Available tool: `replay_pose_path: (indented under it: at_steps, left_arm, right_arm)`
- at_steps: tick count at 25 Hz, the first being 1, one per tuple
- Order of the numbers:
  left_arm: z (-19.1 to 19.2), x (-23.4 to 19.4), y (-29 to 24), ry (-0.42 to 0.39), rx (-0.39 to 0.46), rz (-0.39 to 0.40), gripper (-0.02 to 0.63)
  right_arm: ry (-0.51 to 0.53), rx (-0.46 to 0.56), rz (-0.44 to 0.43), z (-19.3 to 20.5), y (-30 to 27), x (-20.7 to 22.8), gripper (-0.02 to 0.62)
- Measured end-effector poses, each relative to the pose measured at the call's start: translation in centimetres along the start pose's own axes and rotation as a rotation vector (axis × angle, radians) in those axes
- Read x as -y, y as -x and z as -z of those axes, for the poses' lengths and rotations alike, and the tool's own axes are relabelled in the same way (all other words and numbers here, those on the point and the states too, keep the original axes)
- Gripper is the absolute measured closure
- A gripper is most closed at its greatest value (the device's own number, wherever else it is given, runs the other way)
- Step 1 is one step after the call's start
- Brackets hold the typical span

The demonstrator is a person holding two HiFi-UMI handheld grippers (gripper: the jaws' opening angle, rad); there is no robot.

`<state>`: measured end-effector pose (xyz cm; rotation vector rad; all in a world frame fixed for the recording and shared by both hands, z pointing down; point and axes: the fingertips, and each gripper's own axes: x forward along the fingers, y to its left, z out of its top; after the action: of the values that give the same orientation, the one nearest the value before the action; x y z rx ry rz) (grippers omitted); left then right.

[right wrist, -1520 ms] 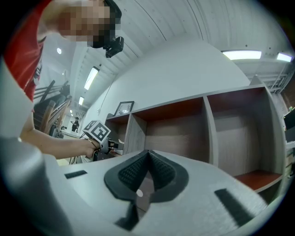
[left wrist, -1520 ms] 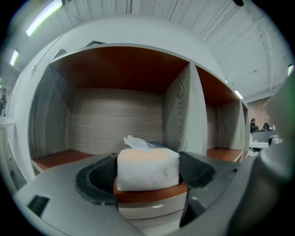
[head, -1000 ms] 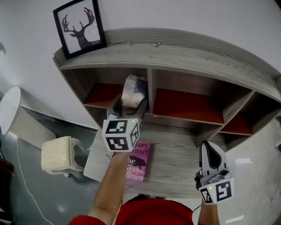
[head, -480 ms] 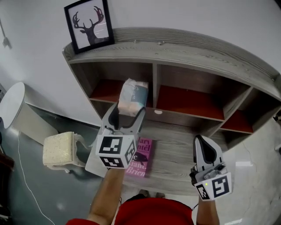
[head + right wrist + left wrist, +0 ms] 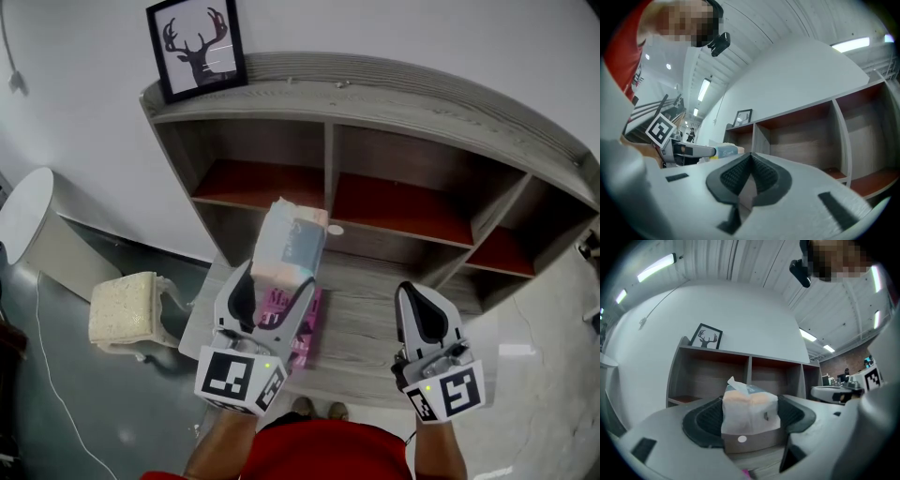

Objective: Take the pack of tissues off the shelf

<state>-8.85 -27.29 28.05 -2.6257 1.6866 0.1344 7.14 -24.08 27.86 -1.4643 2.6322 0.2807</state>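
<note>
The pack of tissues, pale with a blue-grey top, is out of the shelf's left compartment and hangs over the desk. My left gripper is shut on it, one black pad against each side of the pack, its jaws standing wide. The left gripper view shows the shelf openings behind the pack. My right gripper hovers over the desk's right part, shut and holding nothing, pads meeting. The right gripper view shows the pack at its left.
A pink book lies on the desk under the held pack. A framed deer picture stands on the shelf top at the left. A cushioned stool and a white round table stand on the floor to the left.
My left gripper has drawn back from the left compartment toward me, bringing the pack out over the desk. The right gripper has shifted slightly left.
</note>
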Motion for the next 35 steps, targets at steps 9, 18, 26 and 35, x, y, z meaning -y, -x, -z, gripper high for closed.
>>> replay_pose_path:
  at_steps: [9, 18, 26, 35]
  left_arm:
    - [0.3, 1.3, 2.4, 0.004, 0.012, 0.018, 0.261]
    - [0.0, 1.8, 2.4, -0.003, 0.020, 0.027, 0.261]
    - [0.0, 2.2, 1.9, -0.003, 0.022, 0.040, 0.261]
    - [0.1, 2.4, 1.7, 0.005, 0.026, 0.049, 0.261]
  right_arm:
    - [-0.015, -0.008, -0.011, 0.6, 0.5, -1.0, 0.591]
    - [0.003, -0.013, -0.001, 0.8, 0.7, -1.0, 0.591]
    - [0.002, -0.014, 0.009, 0.8, 0.9, -0.4, 0.591]
    - [0.002, -0.017, 0.017, 1.0, 0.6, -0.2, 0.591]
